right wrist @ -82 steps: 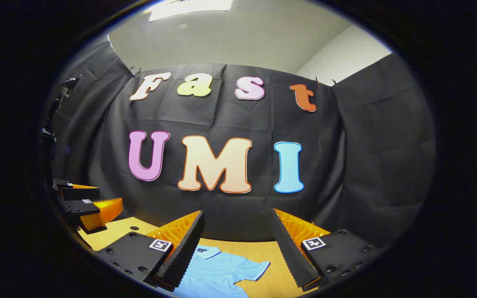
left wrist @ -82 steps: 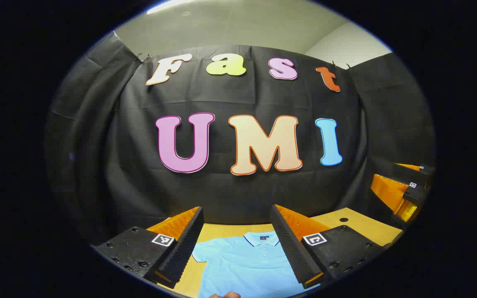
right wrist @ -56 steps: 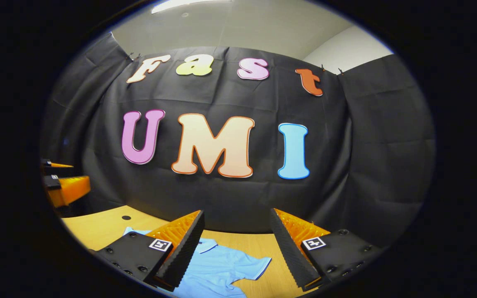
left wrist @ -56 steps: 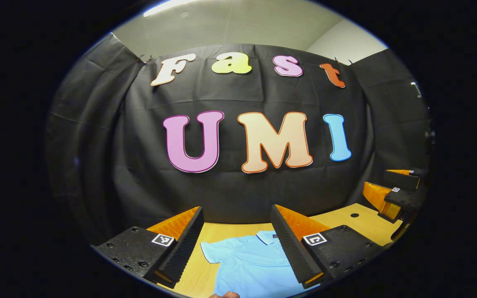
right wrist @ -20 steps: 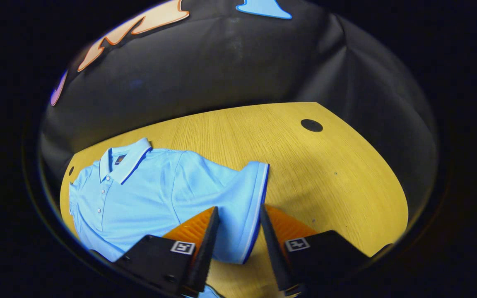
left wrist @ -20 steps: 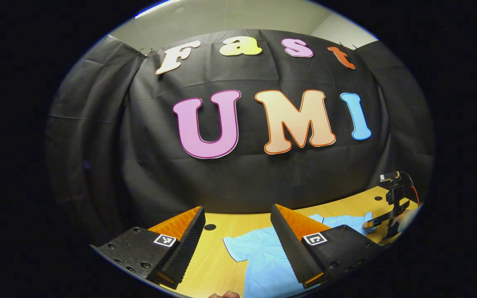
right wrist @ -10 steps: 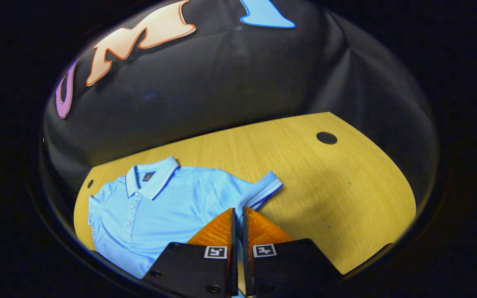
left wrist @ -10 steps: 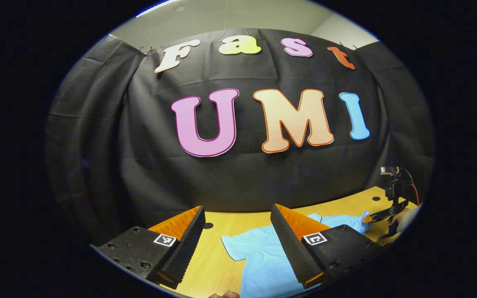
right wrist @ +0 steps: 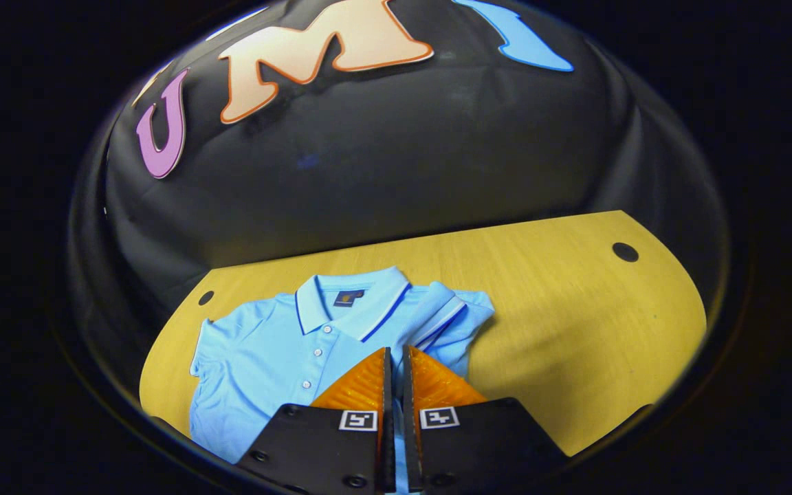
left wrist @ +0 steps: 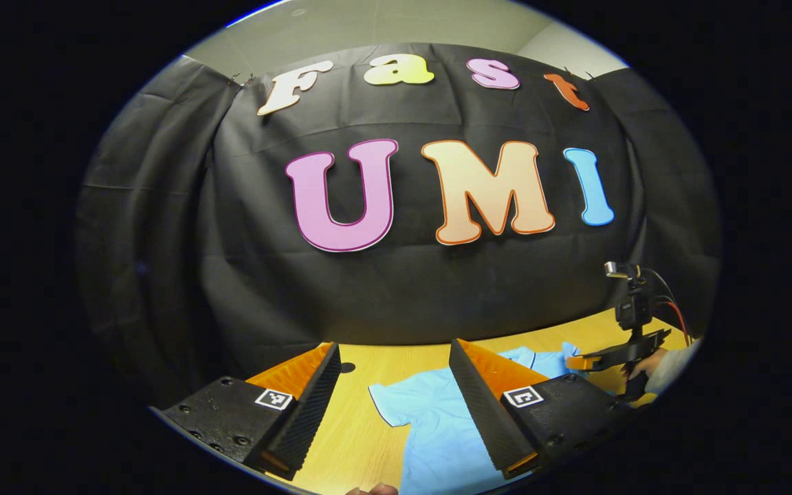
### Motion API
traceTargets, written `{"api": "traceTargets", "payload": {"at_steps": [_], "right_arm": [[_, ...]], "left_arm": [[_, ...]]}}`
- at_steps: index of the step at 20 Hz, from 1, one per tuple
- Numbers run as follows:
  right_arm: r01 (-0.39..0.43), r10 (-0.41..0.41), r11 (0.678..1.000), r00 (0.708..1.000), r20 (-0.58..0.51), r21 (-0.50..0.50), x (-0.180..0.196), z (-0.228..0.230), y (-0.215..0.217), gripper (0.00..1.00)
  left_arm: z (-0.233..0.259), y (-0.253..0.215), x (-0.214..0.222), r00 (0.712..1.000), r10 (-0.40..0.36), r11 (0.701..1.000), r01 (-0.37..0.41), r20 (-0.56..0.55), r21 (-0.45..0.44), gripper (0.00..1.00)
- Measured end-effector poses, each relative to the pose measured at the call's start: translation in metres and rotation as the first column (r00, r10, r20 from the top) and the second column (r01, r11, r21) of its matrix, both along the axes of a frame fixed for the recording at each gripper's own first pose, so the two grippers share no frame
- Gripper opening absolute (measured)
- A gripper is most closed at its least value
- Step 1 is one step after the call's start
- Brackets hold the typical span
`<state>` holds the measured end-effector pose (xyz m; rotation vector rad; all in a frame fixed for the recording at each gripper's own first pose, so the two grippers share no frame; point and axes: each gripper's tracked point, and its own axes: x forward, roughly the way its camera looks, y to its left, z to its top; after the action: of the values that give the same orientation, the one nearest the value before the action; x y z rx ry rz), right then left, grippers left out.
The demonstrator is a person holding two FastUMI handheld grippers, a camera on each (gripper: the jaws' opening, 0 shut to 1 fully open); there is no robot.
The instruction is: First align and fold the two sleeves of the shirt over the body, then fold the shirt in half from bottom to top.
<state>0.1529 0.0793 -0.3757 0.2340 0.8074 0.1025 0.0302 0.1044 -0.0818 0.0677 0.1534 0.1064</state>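
A: Left gripper view first. Where does the job stand?

B: The left tool (left wrist: 394, 385) hangs wide apart above the worktop (left wrist: 348, 440), gripping nothing. The light blue shirt (left wrist: 430, 433) lies flat below it, and its near sleeve (left wrist: 389, 409) is spread out on the wood, not yet folded. Farther off, the right tool (left wrist: 585, 361) is seen side-on over the shirt's far shoulder, a hand (left wrist: 643, 368) behind it.

A: And the right gripper view?

B: The right tool's (right wrist: 394, 375) fingers are pressed nearly together, with a strip of blue cloth showing between them, so I judge it pinches the other sleeve (right wrist: 444, 320). That sleeve is drawn in over the shirt's (right wrist: 272, 357) body, its striped cuff beside the collar (right wrist: 348, 299).

A: So how much is left?

B: I'd say the first sleeve fold is partway: carried over, not laid down and released. The second sleeve and the bottom-to-top fold remain.
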Motion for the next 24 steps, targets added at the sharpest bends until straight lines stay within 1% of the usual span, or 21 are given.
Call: {"api": "traceTargets", "payload": {"at_steps": [3,5,6,7,8,10,11,12,13,14,15,18,19,20,21,23,24], "right_arm": [[-0.031,0.032,0.999,0.999,0.014,-0.028,-0.002,-0.006,0.017,0.08],[-0.053,0.054,0.998,0.998,0.034,-0.035,-0.004,0.004,0.022,0.33],[-0.064,0.066,0.997,0.997,0.048,-0.048,-0.006,0.009,0.022,0.55],[-0.070,0.074,0.995,0.995,0.064,-0.072,-0.007,0.016,0.019,0.78],[-0.077,0.084,0.993,0.993,0.085,-0.087,-0.013,0.026,0.018,1.00],[-0.087,0.101,0.990,0.986,0.129,-0.112,-0.024,0.047,0.012,0.98],[-0.091,0.110,0.988,0.983,0.148,-0.126,-0.030,0.057,0.007,0.96],[-0.099,0.122,0.985,0.979,0.163,-0.141,-0.038,0.065,0.003,0.96],[-0.103,0.130,0.982,0.977,0.167,-0.161,-0.045,0.072,-0.005,0.98],[-0.110,0.139,0.978,0.976,0.166,-0.177,-0.054,0.076,-0.011,0.99],[-0.112,0.144,0.975,0.977,0.159,-0.194,-0.062,0.081,-0.019,0.96],[-0.111,0.144,0.969,0.979,0.142,-0.221,-0.085,0.093,-0.040,0.96],[-0.104,0.140,0.968,0.979,0.146,-0.226,-0.091,0.099,-0.046,0.99],[-0.100,0.137,0.968,0.980,0.147,-0.230,-0.096,0.101,-0.051,0.96],[-0.096,0.132,0.967,0.981,0.145,-0.235,-0.101,0.103,-0.055,0.98],[-0.092,0.127,0.966,0.983,0.133,-0.241,-0.110,0.104,-0.063,0.98],[-0.090,0.123,0.966,0.984,0.126,-0.243,-0.114,0.103,-0.067,0.96]], "left_arm": [[-0.018,0.006,0.005,0.999,0.016,1.000,-0.016,-0.034,-0.003,0.95],[-0.028,0.012,0.011,0.999,0.026,1.000,-0.027,-0.046,-0.013,0.95],[-0.035,0.015,0.015,0.998,0.034,0.999,-0.035,-0.052,-0.018,0.92],[-0.042,0.018,0.022,0.997,0.039,0.999,-0.040,-0.059,-0.022,0.95],[-0.051,0.021,0.030,0.996,0.044,0.999,-0.046,-0.077,-0.027,0.95],[-0.073,0.027,0.047,0.992,0.054,0.998,-0.059,-0.116,-0.035,0.95],[-0.086,0.030,0.055,0.989,0.059,0.996,-0.067,-0.135,-0.051,0.95],[-0.099,0.033,0.065,0.985,0.066,0.995,-0.077,-0.158,-0.067,0.95],[-0.112,0.038,0.072,0.981,0.073,0.992,-0.090,-0.182,-0.086,0.95],[-0.125,0.041,0.082,0.976,0.077,0.990,-0.099,-0.206,-0.098,0.95],[-0.140,0.044,0.091,0.969,0.082,0.989,-0.107,-0.232,-0.098,0.95],[-0.187,0.051,0.113,0.943,0.089,0.988,-0.124,-0.320,-0.092,0.95],[-0.199,0.051,0.120,0.934,0.085,0.986,-0.129,-0.347,-0.104,0.95],[-0.210,0.050,0.125,0.926,0.081,0.983,-0.134,-0.368,-0.121,0.95],[-0.222,0.051,0.125,0.914,0.077,0.981,-0.139,-0.397,-0.131,0.95],[-0.243,0.052,0.129,0.891,0.077,0.979,-0.153,-0.448,-0.137,0.95],[-0.251,0.053,0.129,0.876,0.074,0.978,-0.157,-0.477,-0.135,0.95]]}}
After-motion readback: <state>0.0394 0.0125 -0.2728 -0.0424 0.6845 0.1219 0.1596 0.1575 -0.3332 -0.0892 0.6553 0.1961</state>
